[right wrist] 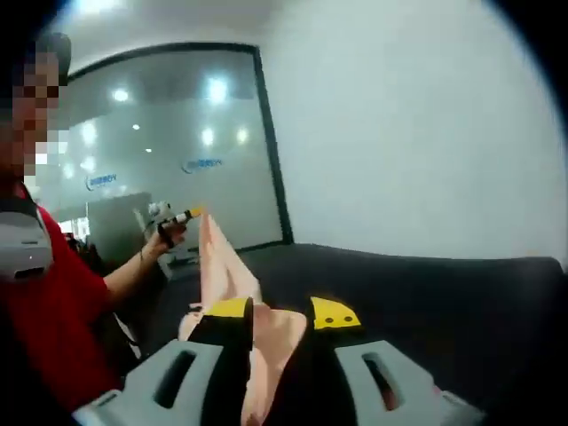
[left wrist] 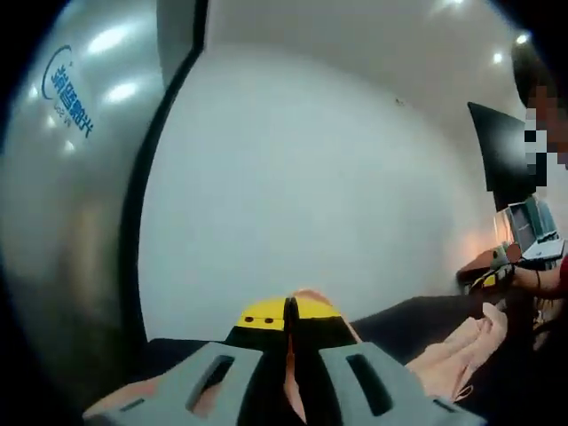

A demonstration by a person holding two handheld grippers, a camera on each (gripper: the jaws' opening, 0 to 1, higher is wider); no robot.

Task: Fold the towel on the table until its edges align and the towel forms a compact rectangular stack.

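Peach towel (right wrist: 232, 266) is lifted off the dark counter (right wrist: 444, 293), stretched in the air between the two tongs. In the left gripper view the left tongs (left wrist: 289, 312) are pressed together on a pinch of towel, peach cloth showing in the slit between the jaws and bunching just behind the yellow tips. In the right gripper view the right tongs (right wrist: 280, 312) have cloth draped between the yellow tips; the gap looks wider there, so the hold reads as a grip on the towel but whether it is firm cannot be told.

In the right gripper view the towel rises from the right tongs toward the other tongs, held up over the far left edge of the counter. In the left gripper view the towel (left wrist: 461, 351) sags down toward the right side of the counter (left wrist: 417, 315).

Handling judgement: light, soft, fully limp cloth; it droops and creases between the holds and keeps no shape. Not fragile, not slippery looking, though a thin layer could slide out of a loose pinch. Best taken at corners or along a hem, both holds on one edge so it hangs straight.

Writing: blue logo with characters on the glass partition (left wrist: 71, 84), too blurred to read. Same blue marks on the glass in the right gripper view, unreadable.
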